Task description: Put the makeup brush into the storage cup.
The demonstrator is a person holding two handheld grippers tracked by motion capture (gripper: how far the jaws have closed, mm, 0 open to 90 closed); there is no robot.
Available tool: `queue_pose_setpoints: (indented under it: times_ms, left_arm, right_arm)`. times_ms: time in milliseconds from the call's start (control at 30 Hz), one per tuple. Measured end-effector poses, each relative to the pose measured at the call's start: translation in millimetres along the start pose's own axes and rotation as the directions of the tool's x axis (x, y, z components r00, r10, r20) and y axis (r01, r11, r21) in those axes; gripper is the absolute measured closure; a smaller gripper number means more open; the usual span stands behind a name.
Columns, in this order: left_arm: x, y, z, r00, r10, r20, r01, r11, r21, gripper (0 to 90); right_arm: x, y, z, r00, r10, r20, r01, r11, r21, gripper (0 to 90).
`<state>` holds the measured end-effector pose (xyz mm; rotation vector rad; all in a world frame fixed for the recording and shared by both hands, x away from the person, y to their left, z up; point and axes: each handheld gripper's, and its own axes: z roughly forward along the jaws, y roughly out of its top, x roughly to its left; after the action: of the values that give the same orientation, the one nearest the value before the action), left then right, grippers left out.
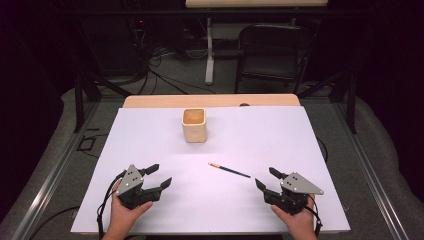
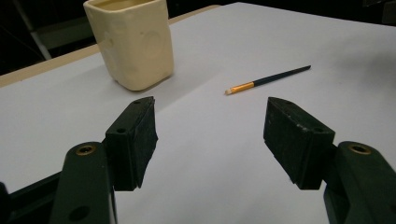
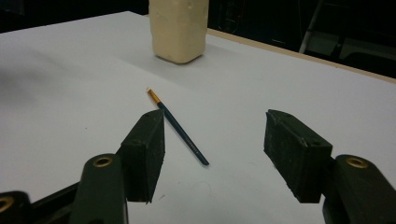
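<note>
Paintbrush [image 1: 229, 170] lies flat on the white table [image 1: 150, 150], just ahead of the right gripper [image 1: 264, 179], jaws spread, empty. Left gripper [image 1: 159, 175] likewise spread, well apart from it.

Beyond the far edge of my white-topped table [image 1: 280, 135], a black chair [image 1: 270, 52] stands on grey floor [image 1: 170, 75] beside a pale desk leg [image 1: 209, 55]; cables [image 1: 160, 75] trail, everything else dark.
</note>
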<state>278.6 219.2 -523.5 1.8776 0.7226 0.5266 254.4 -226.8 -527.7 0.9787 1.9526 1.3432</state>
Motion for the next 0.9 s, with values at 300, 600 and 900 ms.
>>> queue_pose_setpoints:
  times_ms: [300,600,900]
  left_arm:
    - [0.9,-1.3,1.1,0.9999,-0.002,-0.011,0.002,1.0000,0.006,34.7]
    - [1.9,-1.2,1.1,0.9997,-0.004,-0.022,0.004,1.0000,0.008,34.7]
    - [2.0,-2.4,1.7,0.9999,-0.006,-0.012,0.006,0.9996,0.027,34.7]
  right_arm:
    - [-1.2,0.1,-0.3,1.0000,0.004,0.000,-0.004,1.000,0.005,35.0]
    - [3.3,3.1,0.4,0.9998,-0.014,-0.011,0.015,1.000,0.016,31.9]
    - [13.3,3.9,7.4,0.9968,-0.053,-0.060,0.059,0.994,0.092,32.9]
